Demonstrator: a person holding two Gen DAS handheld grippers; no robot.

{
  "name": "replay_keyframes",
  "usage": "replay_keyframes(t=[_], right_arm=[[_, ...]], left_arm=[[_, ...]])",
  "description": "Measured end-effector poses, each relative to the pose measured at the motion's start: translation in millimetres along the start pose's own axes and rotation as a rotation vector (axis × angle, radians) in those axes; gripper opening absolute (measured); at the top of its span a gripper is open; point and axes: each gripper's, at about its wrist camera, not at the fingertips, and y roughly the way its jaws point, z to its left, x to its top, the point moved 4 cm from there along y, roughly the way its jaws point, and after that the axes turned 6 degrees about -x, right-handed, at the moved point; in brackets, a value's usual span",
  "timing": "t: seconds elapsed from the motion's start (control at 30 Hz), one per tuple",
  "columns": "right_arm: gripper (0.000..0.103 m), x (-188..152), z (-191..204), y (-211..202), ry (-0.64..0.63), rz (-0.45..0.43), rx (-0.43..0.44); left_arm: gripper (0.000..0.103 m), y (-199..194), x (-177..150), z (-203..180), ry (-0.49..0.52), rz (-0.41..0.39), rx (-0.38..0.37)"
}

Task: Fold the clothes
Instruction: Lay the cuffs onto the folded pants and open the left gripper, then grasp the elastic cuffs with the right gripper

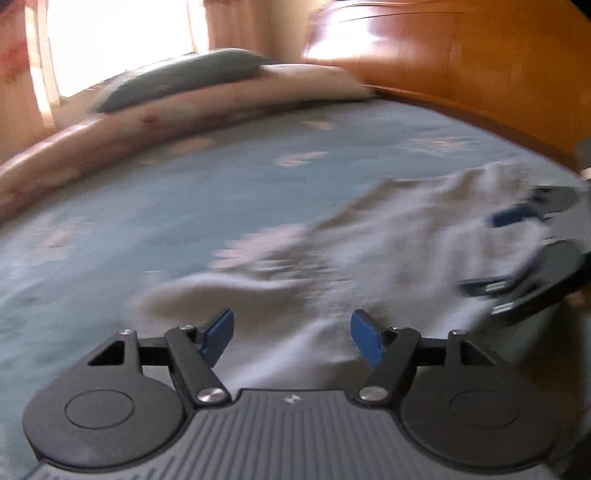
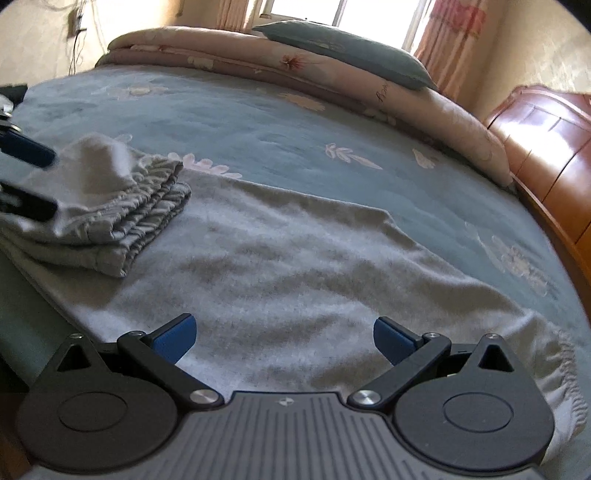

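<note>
We see a big bed (image 2: 295, 122) with a blue cover that has pale flowers on it. A pair of gray pants (image 2: 295, 258) lies on the cover, close to us. They are soft and fuzzy. One end of the pants is folded over on top of the rest, and the stretchy waistband (image 2: 155, 199) makes a little stack of ruffles there. The other end lies flat and reaches out toward the wooden bed board (image 2: 554, 155).

Our right claw (image 2: 284, 339) hangs just over the flat part of the pants. Its two blue pads (image 2: 173, 338) stand wide apart. Nothing is between them but the cloth lying below.

Our left claw (image 1: 291, 339) is over the pants (image 1: 424, 236) too. Its blue pads (image 1: 218, 336) are apart, and nothing is pinched between them. This picture is smeared, so the cloth looks streaky. In the right camera we can see the left claw's tips (image 2: 29, 177) at the edge, just beside the folded-over part. One tip is above the cloth and one is next to it. We cannot tell if they touch it.

In the left camera, the other claw (image 1: 532, 251) shows at the far side, over the edge of the pants.

At the far side of the bed lies a long pink blanket roll (image 2: 332, 74) with flowers. A gray-green pillow (image 2: 347, 48) rests on top of it. Behind that is a bright window (image 2: 306, 9) with pink curtains (image 2: 454, 33).
</note>
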Motion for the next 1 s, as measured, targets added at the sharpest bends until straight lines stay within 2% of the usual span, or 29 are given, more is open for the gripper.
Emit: replay_keyframes(t=[0.03, 0.13, 0.3, 0.43, 0.57, 0.63, 0.7, 0.73, 0.9, 1.0], right_arm=[[0.103, 1, 0, 0, 0.017, 0.003, 0.014], [0.103, 3, 0, -1, 0.053, 0.013, 0.046], [0.103, 9, 1, -5, 0.102, 0.004, 0.118], [0.101, 20, -1, -5, 0.187, 0.000, 0.261], [0.085, 36, 2, 3, 0.261, 0.007, 0.428], [0.077, 44, 3, 9, 0.301, 0.013, 0.507], [0.069, 51, 6, 17, 0.346, 0.028, 0.589], [0.068, 54, 8, 23, 0.371, 0.039, 0.623], [0.067, 68, 23, 48, 0.435, 0.079, 0.712], [0.067, 75, 29, 65, 0.479, 0.097, 0.750]], left_arm=[[0.070, -1, -1, 13, -0.016, 0.004, 0.034], [0.070, 0, -6, 47, -0.119, 0.028, 0.046], [0.070, -7, -14, 73, -0.154, 0.028, 0.082], [0.070, -1, -26, 77, -0.142, 0.079, 0.092], [0.070, 17, -49, 66, -0.121, 0.162, 0.048], [0.070, 25, -60, 61, -0.110, 0.196, 0.051], [0.070, 23, -63, 61, -0.120, 0.178, 0.053], [0.070, 20, -62, 62, -0.129, 0.173, 0.048], [0.073, 3, -53, 60, -0.103, 0.112, 0.058], [0.074, 1, -51, 56, -0.092, 0.102, 0.036]])
